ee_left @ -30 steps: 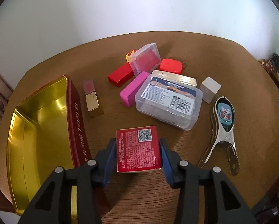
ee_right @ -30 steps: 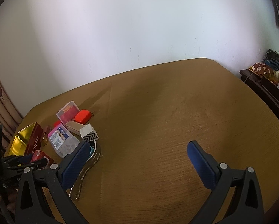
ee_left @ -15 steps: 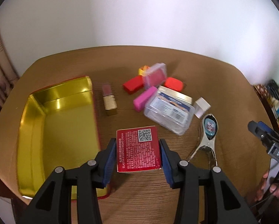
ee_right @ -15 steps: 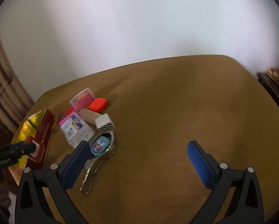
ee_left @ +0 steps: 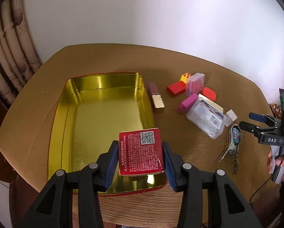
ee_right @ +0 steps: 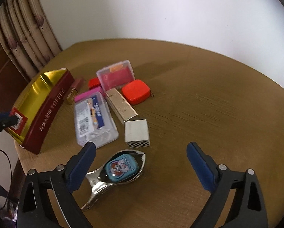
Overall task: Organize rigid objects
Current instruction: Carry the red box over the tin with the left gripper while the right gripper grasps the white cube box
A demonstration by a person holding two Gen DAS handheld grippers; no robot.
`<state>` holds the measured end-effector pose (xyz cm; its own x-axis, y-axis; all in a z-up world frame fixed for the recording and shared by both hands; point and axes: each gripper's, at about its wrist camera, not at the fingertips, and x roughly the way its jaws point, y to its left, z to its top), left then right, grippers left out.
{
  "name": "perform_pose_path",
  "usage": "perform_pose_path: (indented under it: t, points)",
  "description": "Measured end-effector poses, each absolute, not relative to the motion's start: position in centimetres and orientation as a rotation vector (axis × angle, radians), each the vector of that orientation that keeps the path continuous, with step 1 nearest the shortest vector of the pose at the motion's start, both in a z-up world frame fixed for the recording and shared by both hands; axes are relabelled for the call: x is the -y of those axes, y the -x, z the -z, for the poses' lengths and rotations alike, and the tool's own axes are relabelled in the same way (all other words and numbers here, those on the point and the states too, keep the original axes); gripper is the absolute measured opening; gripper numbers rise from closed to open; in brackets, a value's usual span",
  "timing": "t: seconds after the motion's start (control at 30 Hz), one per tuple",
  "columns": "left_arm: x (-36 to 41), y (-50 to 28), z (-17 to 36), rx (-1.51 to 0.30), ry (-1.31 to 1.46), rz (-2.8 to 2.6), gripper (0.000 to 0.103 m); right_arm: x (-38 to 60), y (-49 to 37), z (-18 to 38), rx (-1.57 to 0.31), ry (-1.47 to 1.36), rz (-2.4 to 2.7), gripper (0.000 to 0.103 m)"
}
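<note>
My left gripper point(ee_left: 140, 153) is shut on a red cream box point(ee_left: 140, 152) and holds it above the near right corner of the open gold tin point(ee_left: 96, 117). The tin is red outside and also shows in the right wrist view point(ee_right: 47, 114). My right gripper point(ee_right: 140, 163) is open and empty above a metal clipper with a blue picture point(ee_right: 121, 167). It shows in the left wrist view point(ee_left: 256, 123) at the far right.
Beside the tin lie a lipstick point(ee_left: 156, 99), a pink block point(ee_left: 187, 102), a clear labelled case point(ee_right: 94, 119), a beige box point(ee_right: 121, 104), an orange tape measure point(ee_right: 136, 92), a clear case with pink inside point(ee_right: 115, 75) and a white cube point(ee_right: 137, 133). A curtain point(ee_right: 26, 32) hangs at left.
My left gripper has carried the red box left, from beside the tin to over its near right corner. My right gripper has moved left and closer to the clipper and the pile.
</note>
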<state>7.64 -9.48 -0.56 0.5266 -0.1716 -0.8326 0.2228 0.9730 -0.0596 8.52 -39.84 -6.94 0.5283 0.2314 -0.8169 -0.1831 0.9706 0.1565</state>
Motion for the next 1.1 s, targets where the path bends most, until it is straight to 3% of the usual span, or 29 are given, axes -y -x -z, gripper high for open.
perform_pose_path:
  t: [0.13,0.27,0.33,0.43,0.5,0.77,1.1]
  points:
    - [8.9,-8.0,1.0,-0.992,-0.056,0.222,0.045,39.5,-9.5,7.4,-1.011,-0.009,-0.261,0.093]
    - [8.5,-8.6,1.3,-1.005,-0.038,0.217,0.046,39.1,-10.7,8.2,-1.063,0.029,-0.277,0.075]
    - [8.3,-8.7,1.3,-1.002,-0.041,0.213,0.046,38.9,-11.2,8.6,-1.082,0.028,-0.29,0.072]
    - [8.1,-9.1,1.2,-0.998,-0.043,0.203,0.046,38.5,-12.0,9.1,-1.112,0.04,-0.304,0.052]
    - [7.9,-9.3,1.2,-1.0,-0.041,0.199,0.047,38.2,-12.4,9.6,-1.139,0.049,-0.31,0.028]
    - [6.6,-10.6,1.5,-1.002,-0.036,0.156,0.047,38.2,-12.7,9.2,-1.109,0.03,-0.322,0.027]
    - [5.6,-13.2,2.4,-1.002,-0.054,0.108,0.047,38.6,-10.7,3.8,-0.987,-0.074,-0.355,0.027]
